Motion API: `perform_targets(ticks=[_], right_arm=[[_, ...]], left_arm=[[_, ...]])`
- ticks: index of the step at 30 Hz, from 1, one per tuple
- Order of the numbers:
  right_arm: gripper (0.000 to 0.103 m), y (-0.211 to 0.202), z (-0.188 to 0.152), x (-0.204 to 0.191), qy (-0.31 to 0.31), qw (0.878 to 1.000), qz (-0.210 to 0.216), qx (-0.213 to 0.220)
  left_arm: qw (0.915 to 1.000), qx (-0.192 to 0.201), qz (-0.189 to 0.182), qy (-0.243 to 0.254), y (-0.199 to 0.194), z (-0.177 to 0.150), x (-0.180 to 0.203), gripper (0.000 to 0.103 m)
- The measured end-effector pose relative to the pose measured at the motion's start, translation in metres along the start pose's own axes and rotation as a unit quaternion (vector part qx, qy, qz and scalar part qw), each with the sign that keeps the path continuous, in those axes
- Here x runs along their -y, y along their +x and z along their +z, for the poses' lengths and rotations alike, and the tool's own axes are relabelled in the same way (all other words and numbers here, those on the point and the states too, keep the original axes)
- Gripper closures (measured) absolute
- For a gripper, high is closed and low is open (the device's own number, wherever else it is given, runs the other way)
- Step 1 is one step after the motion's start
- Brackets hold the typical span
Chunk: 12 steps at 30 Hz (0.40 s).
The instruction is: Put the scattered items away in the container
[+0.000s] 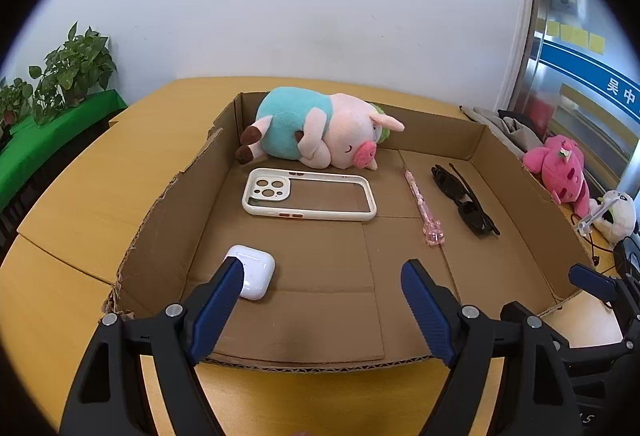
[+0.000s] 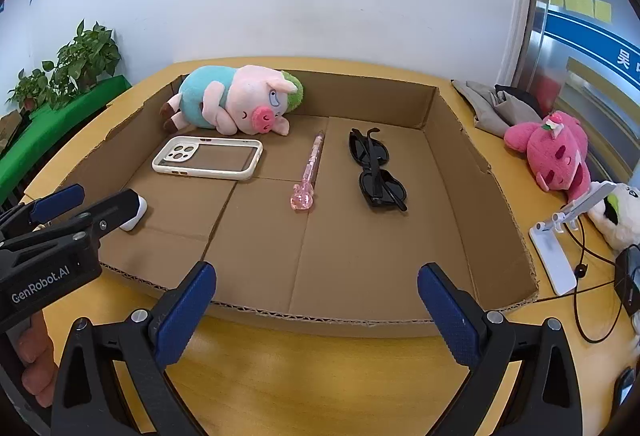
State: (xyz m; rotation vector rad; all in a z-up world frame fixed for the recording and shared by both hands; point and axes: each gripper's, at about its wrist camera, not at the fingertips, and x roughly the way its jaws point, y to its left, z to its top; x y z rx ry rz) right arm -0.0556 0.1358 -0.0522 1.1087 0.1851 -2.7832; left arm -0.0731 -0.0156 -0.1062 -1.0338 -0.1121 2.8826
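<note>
An open cardboard box (image 1: 172,188) lies on the wooden table. Inside it are a pink pig plush (image 1: 312,128) in a teal shirt, a cream phone case (image 1: 264,192), a pink pen (image 1: 420,200), black sunglasses (image 1: 464,200) and a white earbud case (image 1: 258,272). My left gripper (image 1: 322,272) hangs open over the box's near left part. Its left fingertip overlaps the earbud case's edge, and nothing is pinched. My right gripper (image 2: 316,276) is open and empty above the box's front edge (image 2: 320,316). From there the sunglasses (image 2: 376,172) and pen (image 2: 310,164) lie ahead.
To the right of the box, on the table, lie a pink plush (image 2: 556,152), a white panda plush (image 2: 616,212), a white phone stand (image 2: 556,256) with cables, and grey cloth (image 2: 488,104). Potted plants (image 1: 72,68) stand on a green shelf at far left.
</note>
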Motion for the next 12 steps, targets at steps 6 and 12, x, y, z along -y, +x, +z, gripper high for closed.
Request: perform_targets(ticks=[6,12], right_arm=[[0.001,-0.0045,-0.0006,-0.0026,0.001,1.0,-0.002,0.0],[0.001,-0.0056,-0.0023,-0.0061,0.0,1.0,0.001,-0.003]], left_arm=[[1.0,0.004,-0.003,0.002,-0.0052,-0.0003,0.0012,0.022],[1.0,0.002,0.005,-0.007,-0.0064,0.0003,-0.0043,0.022]])
